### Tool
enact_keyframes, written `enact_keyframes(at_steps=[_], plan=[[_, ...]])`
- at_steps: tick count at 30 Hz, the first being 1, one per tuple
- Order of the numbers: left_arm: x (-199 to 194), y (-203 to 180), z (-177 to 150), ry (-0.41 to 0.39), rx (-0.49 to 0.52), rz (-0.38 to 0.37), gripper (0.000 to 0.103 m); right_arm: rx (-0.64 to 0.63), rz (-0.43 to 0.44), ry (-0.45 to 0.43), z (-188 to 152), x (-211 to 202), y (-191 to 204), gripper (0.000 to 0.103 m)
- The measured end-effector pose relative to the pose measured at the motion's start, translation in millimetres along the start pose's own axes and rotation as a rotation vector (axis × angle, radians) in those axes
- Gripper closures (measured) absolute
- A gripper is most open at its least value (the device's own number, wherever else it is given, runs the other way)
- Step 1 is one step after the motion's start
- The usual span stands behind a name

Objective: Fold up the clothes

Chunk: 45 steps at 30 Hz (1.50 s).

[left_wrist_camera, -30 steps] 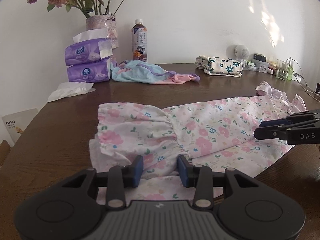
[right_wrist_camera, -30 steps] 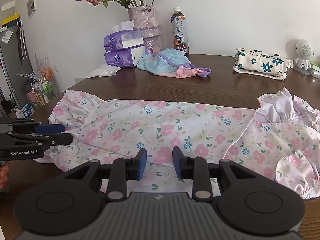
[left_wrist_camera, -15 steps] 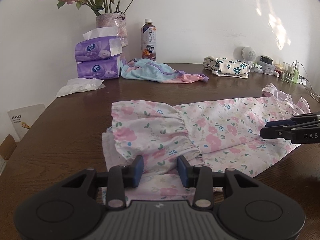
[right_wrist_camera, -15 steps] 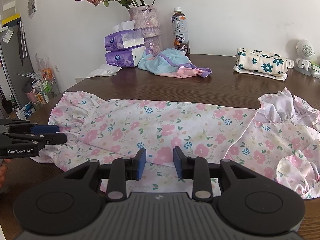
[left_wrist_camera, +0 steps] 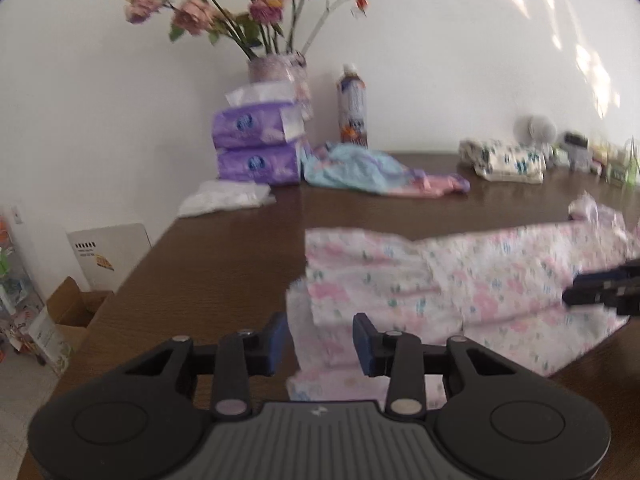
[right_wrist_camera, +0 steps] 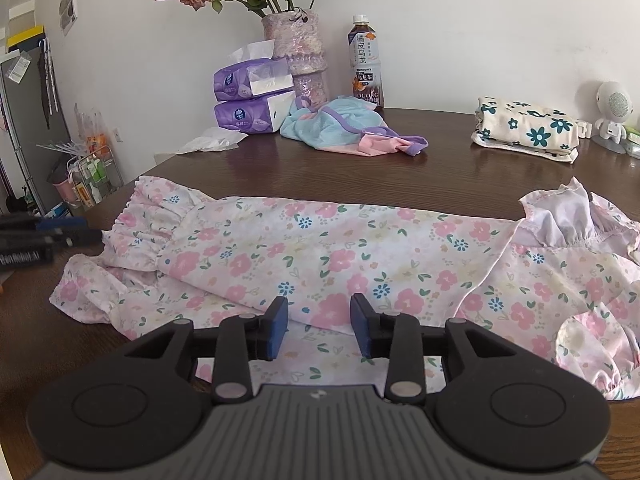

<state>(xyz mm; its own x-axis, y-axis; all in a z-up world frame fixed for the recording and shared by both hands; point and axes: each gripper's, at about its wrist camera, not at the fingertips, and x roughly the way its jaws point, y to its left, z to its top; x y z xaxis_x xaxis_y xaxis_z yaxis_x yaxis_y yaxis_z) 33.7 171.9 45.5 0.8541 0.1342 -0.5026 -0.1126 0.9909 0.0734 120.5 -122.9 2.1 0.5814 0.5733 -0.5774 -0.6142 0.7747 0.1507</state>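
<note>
A pink floral dress [right_wrist_camera: 320, 256] lies lengthwise on the dark wooden table [right_wrist_camera: 420, 176], folded in along its near side, ruffled hem at the left and ruffled sleeves at the right. My right gripper [right_wrist_camera: 319, 326] is open just over the near edge of the dress, nothing between its fingers. In the blurred left wrist view the dress [left_wrist_camera: 460, 280] lies to the right, and my left gripper [left_wrist_camera: 320, 340] is open at its hem corner, holding nothing. Each gripper shows at the edge of the other's view: left gripper [right_wrist_camera: 60, 234], right gripper [left_wrist_camera: 600, 290].
At the back stand a vase of roses [right_wrist_camera: 298, 52], two purple tissue packs [right_wrist_camera: 252, 96], a tea bottle [right_wrist_camera: 365, 64], a crumpled blue-pink garment [right_wrist_camera: 344, 124], a folded cream floral cloth [right_wrist_camera: 528, 126] and a white figurine [right_wrist_camera: 612, 114]. A tissue [right_wrist_camera: 210, 144] lies near the left table edge.
My left gripper has swung to the left, so the dress now sits right of its fingers and the floor shows. The right gripper has barely moved.
</note>
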Motion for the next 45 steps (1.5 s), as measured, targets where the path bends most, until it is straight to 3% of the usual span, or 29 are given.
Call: enact_keyframes(at_steps=[4,6,14,25,30,45], plan=[[-9.4,-10.9,17.1,-0.074,-0.009,-0.064,0.053,0.009,0.006,-0.001,0.0,-0.4,-1.4,0.068],[-3.4,-24.5,22.3,-0.075,0.011,-0.110,0.053,0.008,0.005,-0.001,0.1,-0.4,-1.1,0.068],[42.1,-75.2,22.2,0.018,0.055,-0.251,0.053,0.001,0.000,0.000,0.7,-0.2,0.0,0.068],[66.6,-86.2,7.8,0.095,0.082,-0.258,0.051,0.008,0.008,0.000,1.5,-0.9,-0.7,0.067],[66.3,-90.5,6.8,0.094,0.110,-0.257,0.046,0.011,0.008,0.000,1.8,-0.9,-0.4,0.067],[66.2,-88.3,6.8,0.095,0.099,-0.270,0.045,0.010,0.008,-0.001,2.0,-0.9,-0.1,0.067]])
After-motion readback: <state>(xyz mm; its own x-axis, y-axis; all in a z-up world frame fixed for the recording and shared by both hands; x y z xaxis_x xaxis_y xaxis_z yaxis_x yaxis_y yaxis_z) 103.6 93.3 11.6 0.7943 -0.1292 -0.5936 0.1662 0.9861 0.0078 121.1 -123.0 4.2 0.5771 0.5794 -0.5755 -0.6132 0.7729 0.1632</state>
